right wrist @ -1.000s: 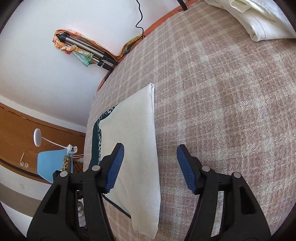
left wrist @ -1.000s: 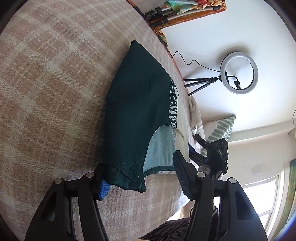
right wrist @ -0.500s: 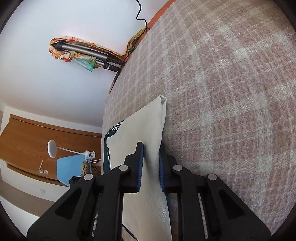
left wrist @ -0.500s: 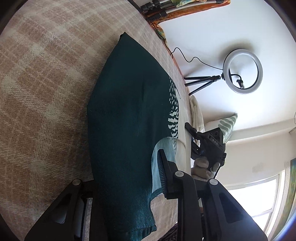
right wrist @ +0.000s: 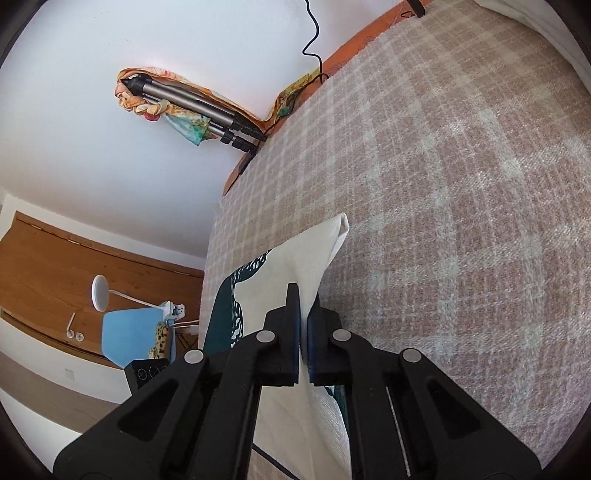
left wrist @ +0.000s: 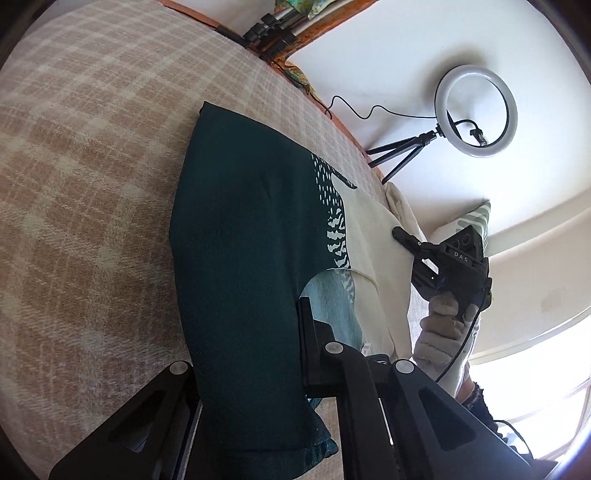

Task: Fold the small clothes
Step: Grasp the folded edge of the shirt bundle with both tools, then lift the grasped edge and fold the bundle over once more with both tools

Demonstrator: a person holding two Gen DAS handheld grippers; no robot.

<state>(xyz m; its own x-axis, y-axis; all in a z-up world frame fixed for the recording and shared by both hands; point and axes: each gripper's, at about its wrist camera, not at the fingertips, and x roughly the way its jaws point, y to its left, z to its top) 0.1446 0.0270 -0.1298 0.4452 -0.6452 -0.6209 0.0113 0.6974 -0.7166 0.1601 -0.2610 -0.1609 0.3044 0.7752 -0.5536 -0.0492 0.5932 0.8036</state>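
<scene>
A small garment, dark green on one half and cream on the other, lies on the plaid blanket. My left gripper is shut on its dark green edge, and the cloth drapes over and hides the left finger. My right gripper is shut on the cream edge of the same garment and lifts it a little off the blanket. The right gripper also shows in the left wrist view, held by a gloved hand at the garment's far side.
A ring light on a tripod stands by the white wall. Folded tripods wrapped in coloured cloth lie along the bed's edge. A patterned pillow and white bedding sit beside the blanket. A blue chair stands beyond the bed.
Both grippers went from open to shut on the garment's opposite edges. The left one slid forward over the green edge; the cream edge has risen off the blanket.
</scene>
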